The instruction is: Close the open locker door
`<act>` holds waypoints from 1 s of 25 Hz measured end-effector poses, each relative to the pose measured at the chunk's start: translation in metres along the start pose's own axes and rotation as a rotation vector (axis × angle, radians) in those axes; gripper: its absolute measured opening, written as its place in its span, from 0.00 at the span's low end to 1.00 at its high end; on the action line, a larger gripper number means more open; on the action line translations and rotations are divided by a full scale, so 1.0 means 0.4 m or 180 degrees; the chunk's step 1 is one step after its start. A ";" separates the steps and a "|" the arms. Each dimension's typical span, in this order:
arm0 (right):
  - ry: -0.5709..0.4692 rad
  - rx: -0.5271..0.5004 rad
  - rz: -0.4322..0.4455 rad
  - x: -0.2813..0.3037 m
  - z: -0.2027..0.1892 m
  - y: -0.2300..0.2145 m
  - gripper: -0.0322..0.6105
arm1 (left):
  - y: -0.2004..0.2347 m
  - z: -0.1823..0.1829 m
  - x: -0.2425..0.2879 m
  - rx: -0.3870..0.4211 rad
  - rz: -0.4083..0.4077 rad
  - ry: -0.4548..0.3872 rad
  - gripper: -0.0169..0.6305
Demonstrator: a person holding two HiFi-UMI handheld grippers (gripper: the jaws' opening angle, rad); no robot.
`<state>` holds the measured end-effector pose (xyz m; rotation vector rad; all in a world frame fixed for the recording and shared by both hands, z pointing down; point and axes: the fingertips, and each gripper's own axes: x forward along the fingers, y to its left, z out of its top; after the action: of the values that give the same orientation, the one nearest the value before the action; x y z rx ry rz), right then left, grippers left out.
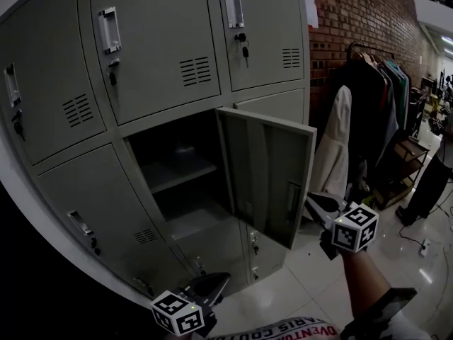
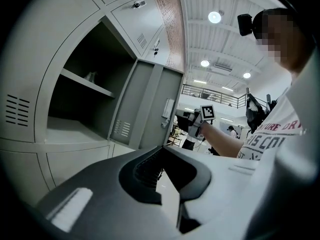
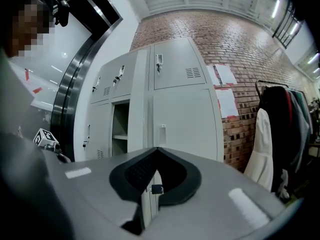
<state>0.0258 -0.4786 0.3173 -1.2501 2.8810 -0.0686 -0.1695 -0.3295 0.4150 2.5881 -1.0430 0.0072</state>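
The grey locker bank (image 1: 148,55) has one open door (image 1: 272,176) in its lower middle, swung out toward me, showing a dark compartment (image 1: 177,168) with a shelf (image 1: 180,170). My right gripper (image 1: 313,202) is shut and empty, just right of the door's free edge, near its handle (image 1: 292,198); I cannot tell if they touch. In the right gripper view the door's outer face (image 3: 182,124) fills the middle beyond the right gripper (image 3: 156,150). My left gripper (image 1: 212,283) is low, shut and empty. The left gripper (image 2: 162,149) points at the door (image 2: 150,109).
A clothes rack (image 1: 371,105) with dark coats and a white garment (image 1: 334,154) stands right of the lockers against a brick wall (image 1: 354,20). Keys hang in the upper locker doors (image 1: 245,49). Glossy tiled floor (image 1: 297,289) lies below. Papers (image 3: 225,86) are stuck on the brick.
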 end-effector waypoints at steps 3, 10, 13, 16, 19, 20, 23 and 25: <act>-0.0036 -0.0010 0.0085 0.009 0.002 0.039 0.04 | 0.016 -0.001 -0.004 0.0007 -0.0004 0.0004 0.03; -0.0090 -0.0240 0.0436 0.023 -0.005 0.209 0.04 | 0.039 -0.001 -0.028 0.0026 -0.0013 -0.0009 0.03; -0.0114 -0.0264 0.0690 0.049 -0.007 0.294 0.04 | 0.060 0.001 -0.048 0.0033 0.0021 -0.0008 0.03; -0.0238 -0.0269 0.1007 0.090 0.001 0.385 0.04 | 0.079 0.005 -0.073 0.0060 0.0050 0.0017 0.03; -0.0185 -0.0328 0.1231 0.141 -0.014 0.456 0.04 | 0.103 0.011 -0.098 0.0058 0.0093 0.0006 0.03; -0.0165 -0.0343 0.1295 0.160 -0.019 0.474 0.04 | 0.111 0.017 -0.106 0.0037 0.0107 -0.0015 0.03; -0.0026 -0.0431 0.1404 0.222 -0.036 0.519 0.04 | 0.138 0.038 -0.134 -0.0011 0.0169 -0.0089 0.03; 0.0022 -0.0443 0.1498 0.264 -0.045 0.549 0.04 | 0.159 0.048 -0.151 -0.0008 0.0228 -0.0132 0.03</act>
<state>-0.2070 -0.4050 0.3284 -0.5503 3.1418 0.1297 -0.2589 -0.3378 0.4090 2.5576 -1.1493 -0.0302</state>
